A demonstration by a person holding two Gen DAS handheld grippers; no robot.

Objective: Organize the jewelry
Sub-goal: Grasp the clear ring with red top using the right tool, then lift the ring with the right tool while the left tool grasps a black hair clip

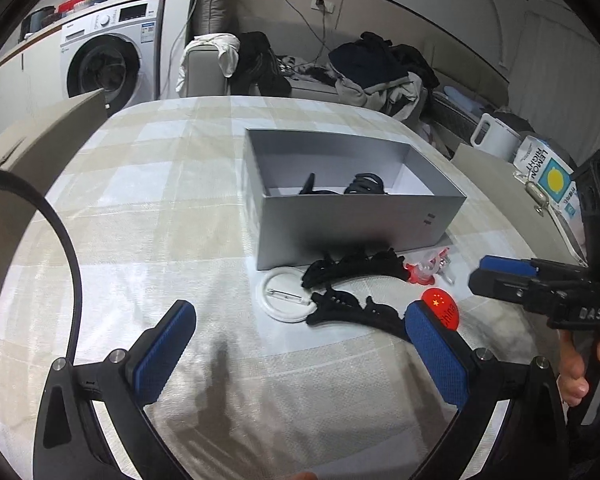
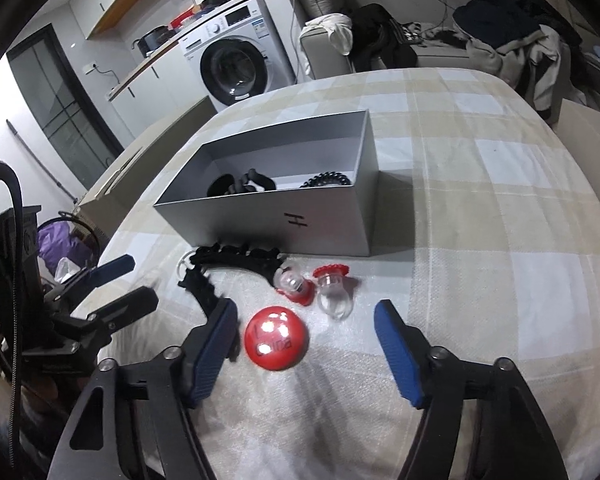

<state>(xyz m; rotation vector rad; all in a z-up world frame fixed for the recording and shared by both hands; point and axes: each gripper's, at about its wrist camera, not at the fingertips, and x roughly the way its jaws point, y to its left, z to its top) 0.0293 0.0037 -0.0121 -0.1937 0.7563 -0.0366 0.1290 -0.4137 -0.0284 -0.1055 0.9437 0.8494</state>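
Observation:
A grey open box (image 1: 352, 220) (image 2: 292, 216) stands on the checked tablecloth with black hair items (image 1: 364, 184) (image 2: 244, 184) inside. In front of it lie two black toothed hair clips (image 1: 352, 268) (image 2: 236, 258), a white ring badge (image 1: 284, 296), two clear-and-red clips (image 2: 332, 292) (image 1: 428, 270) and a red round badge (image 2: 277, 338) (image 1: 440, 306). My left gripper (image 1: 300, 340) is open and empty, low over the cloth before the clips. My right gripper (image 2: 304, 336) is open around the red badge, not touching it; it also shows in the left wrist view (image 1: 496, 276).
The table edge curves behind the box. A washing machine (image 1: 104, 60) (image 2: 236, 64) stands at the back left, a sofa with piled clothes (image 1: 380, 68) behind. A white kettle (image 1: 496, 136) and a lemon box (image 1: 548, 172) sit at the right.

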